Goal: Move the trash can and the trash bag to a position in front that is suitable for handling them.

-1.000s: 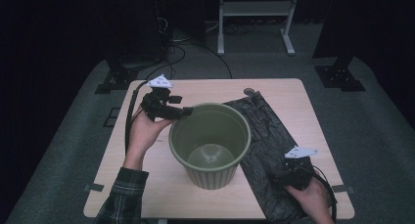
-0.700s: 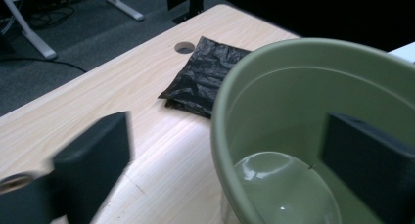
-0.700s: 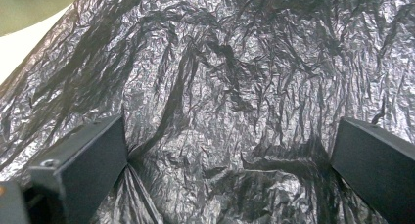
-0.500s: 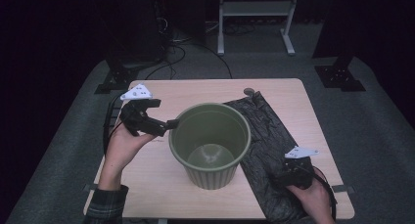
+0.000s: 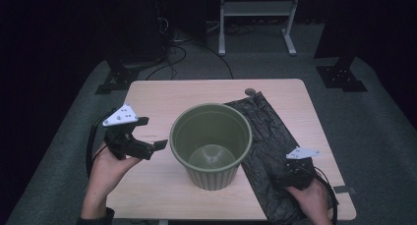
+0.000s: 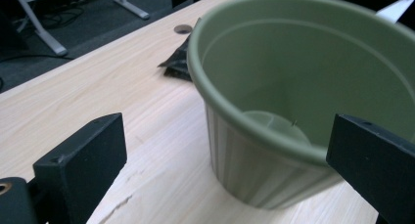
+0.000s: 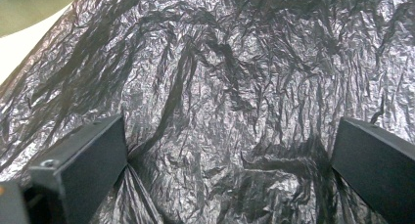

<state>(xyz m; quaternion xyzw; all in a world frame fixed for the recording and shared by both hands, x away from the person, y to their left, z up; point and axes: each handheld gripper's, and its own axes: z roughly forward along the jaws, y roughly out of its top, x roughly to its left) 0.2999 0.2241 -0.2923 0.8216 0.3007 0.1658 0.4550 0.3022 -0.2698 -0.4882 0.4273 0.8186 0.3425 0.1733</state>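
- The wooden table (image 5: 162, 95) holds everything.
- The black bag (image 5: 268, 149) lies flat right of the pot, its long side running from far to near.
- The green pot (image 5: 211, 144) stands upright mid-table, empty, mouth up.
- The left gripper (image 5: 147, 147), jaws just spread wide, holds nothing beside the pot.
- The right gripper (image 7: 230, 185) is spread over the bag.

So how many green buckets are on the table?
1. The green bucket stands upright mid-table, empty, its right side over the black plastic bag. Nothing suggests another is hidden.
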